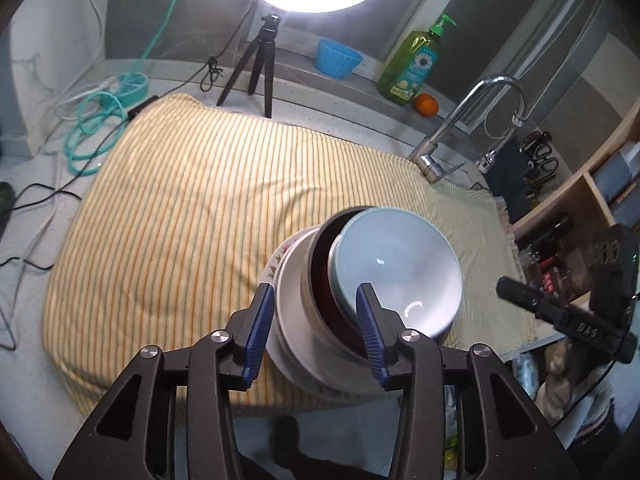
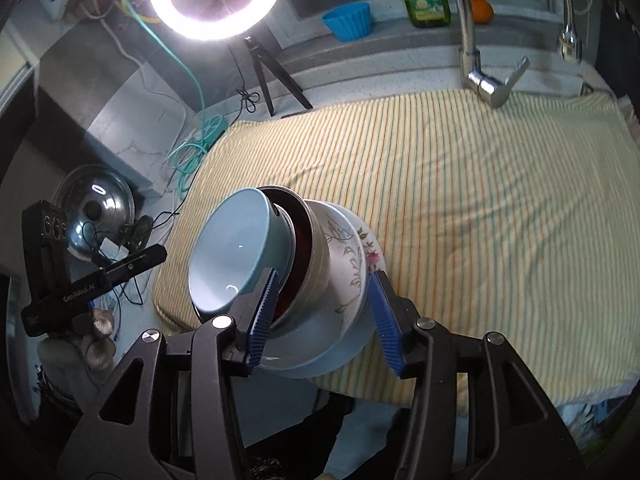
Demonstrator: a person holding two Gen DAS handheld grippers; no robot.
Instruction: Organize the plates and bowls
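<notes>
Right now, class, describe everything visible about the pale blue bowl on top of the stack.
The pale blue glossy bowl, ceramic by its look, is empty and round, with a small foot ring. It nests tilted in a dark red-lined bowl, topping a stack of plates on the striped yellow cloth. Ring-light glints show inside. One blue finger pad crosses its rim; contact is unclear.

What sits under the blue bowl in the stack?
The blue bowl nests in a dark red bowl, then a floral bowl and plates. Their insides are hidden.
</notes>
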